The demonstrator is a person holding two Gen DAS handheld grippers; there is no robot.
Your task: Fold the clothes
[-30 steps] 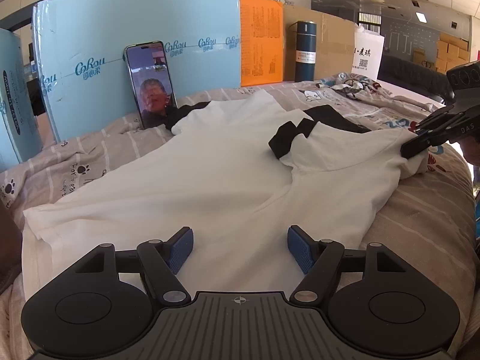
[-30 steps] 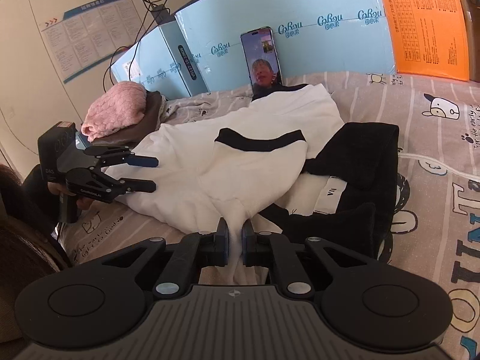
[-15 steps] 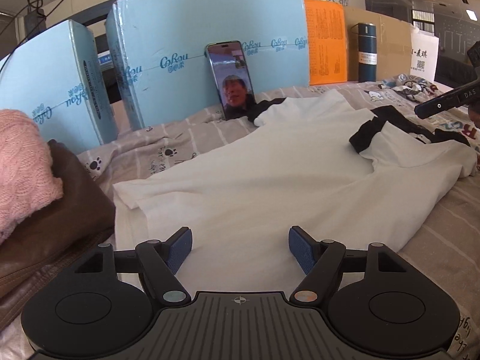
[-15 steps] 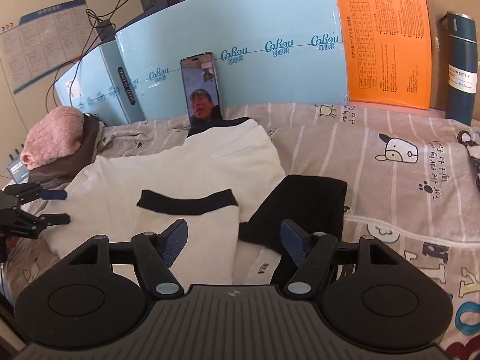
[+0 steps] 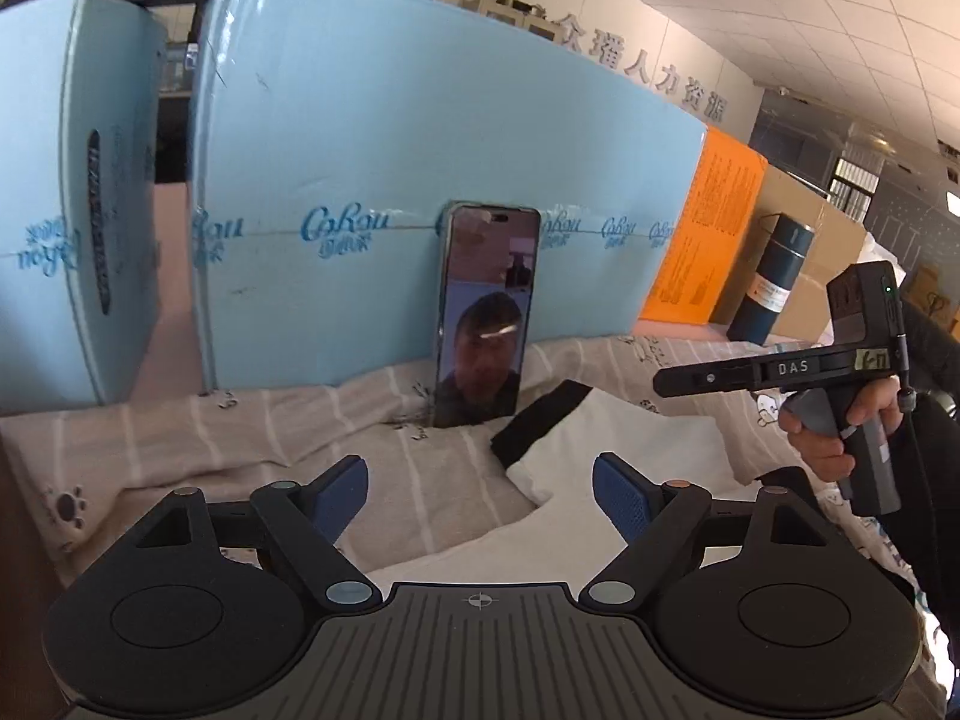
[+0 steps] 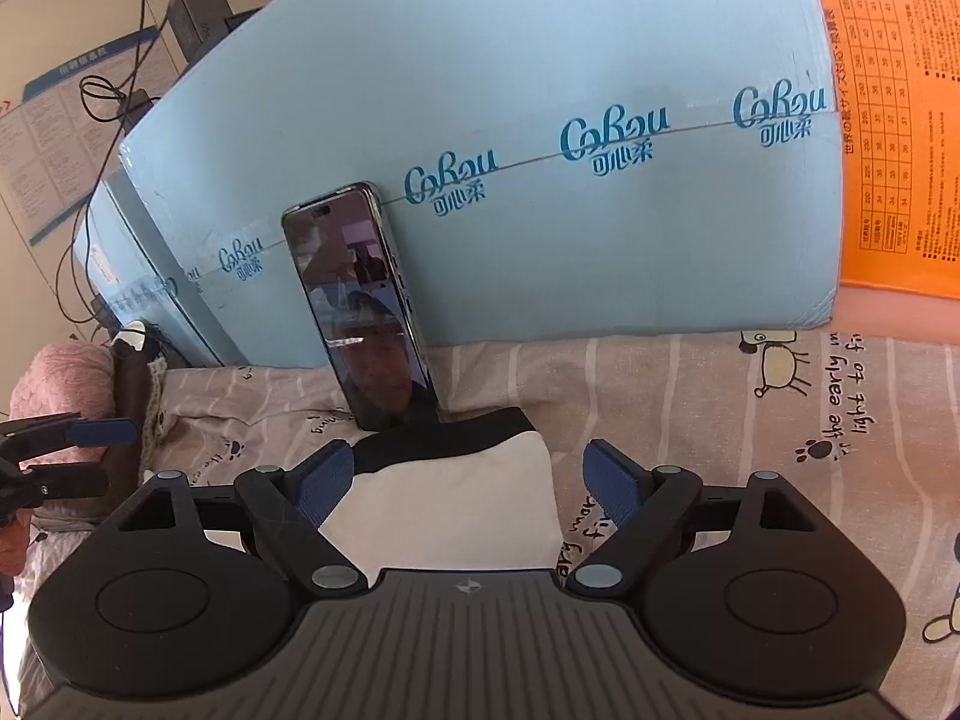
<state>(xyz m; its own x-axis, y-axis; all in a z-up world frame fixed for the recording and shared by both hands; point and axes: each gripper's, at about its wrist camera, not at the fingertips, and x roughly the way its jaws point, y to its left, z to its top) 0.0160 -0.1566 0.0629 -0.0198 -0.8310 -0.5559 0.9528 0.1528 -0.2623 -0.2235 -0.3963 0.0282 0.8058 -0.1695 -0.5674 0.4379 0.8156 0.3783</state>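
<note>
The white garment (image 5: 618, 450) with a black cuff (image 5: 534, 423) lies on the striped bedsheet (image 5: 252, 438), its sleeve end just below the propped phone. My left gripper (image 5: 483, 495) hovers over the sheet and the garment's edge, its jaws opening, nothing between the pads. In the right wrist view the white sleeve end (image 6: 456, 510) and black cuff (image 6: 444, 435) lie under my right gripper (image 6: 471, 483). Its jaws are opening and its pads stand clear of the cloth. A hand holds the right gripper (image 5: 666, 381) at the right of the left wrist view. The left gripper (image 6: 90, 457) shows open at the far left.
A phone (image 5: 483, 312) leans on light blue foam boards (image 5: 390, 138) at the bed's far side. An orange sheet (image 5: 714, 228), a dark blue flask (image 5: 774, 282) and cardboard stand further right. A pink knit item (image 6: 54, 384) sits on something brown at the left.
The right gripper let go of the white cloth and opened wide. Both grippers moved up the bed to the sleeve end by the phone.
</note>
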